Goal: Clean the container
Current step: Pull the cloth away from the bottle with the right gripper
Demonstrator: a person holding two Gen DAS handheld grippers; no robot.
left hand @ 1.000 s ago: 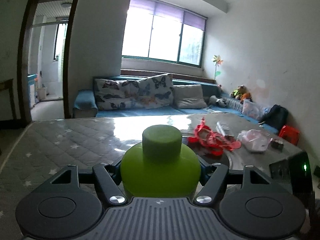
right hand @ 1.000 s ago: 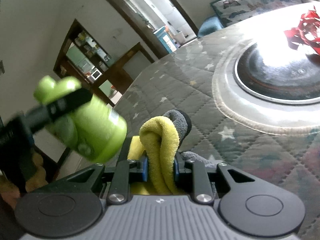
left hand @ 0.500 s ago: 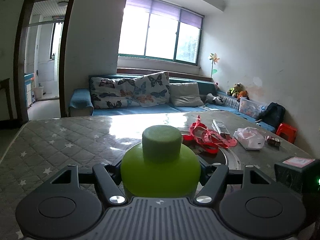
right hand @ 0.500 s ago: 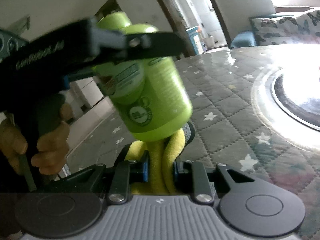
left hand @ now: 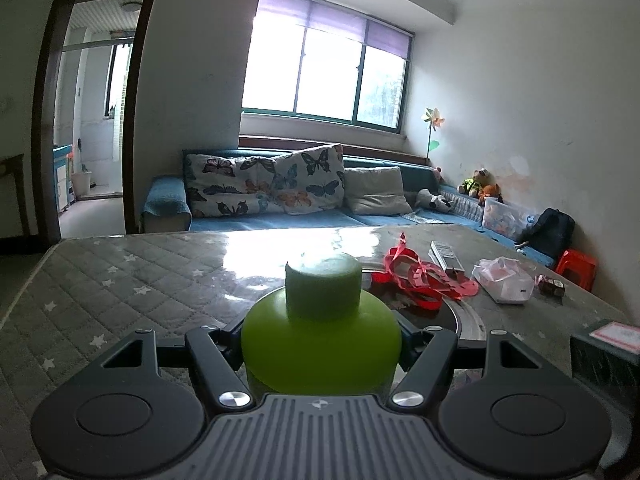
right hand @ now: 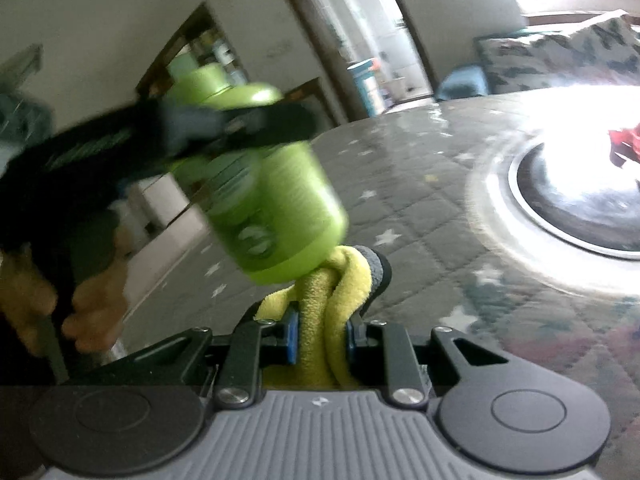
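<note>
My left gripper (left hand: pixel 321 340) is shut on a lime-green bottle (left hand: pixel 320 340) with a green cap, held above the table. The bottle also shows blurred in the right wrist view (right hand: pixel 276 204), tilted, with the left gripper clamped around its shoulder. My right gripper (right hand: pixel 319 336) is shut on a folded yellow and grey cloth (right hand: pixel 332 292). The top of the cloth touches the bottle's bottom edge.
The quilted star-pattern table (left hand: pixel 120 280) has a round dark glass turntable (right hand: pixel 576 200) in its middle. On it lie a red ribbon (left hand: pixel 416 276), a remote (left hand: pixel 446 256), a white plastic bag (left hand: pixel 504 276) and a dark box (left hand: pixel 604 356). A blue sofa stands behind.
In the right wrist view the bottle has moved slightly away and tilted, its bottom edge now against the cloth. The left gripper's view has risen a little above the table.
</note>
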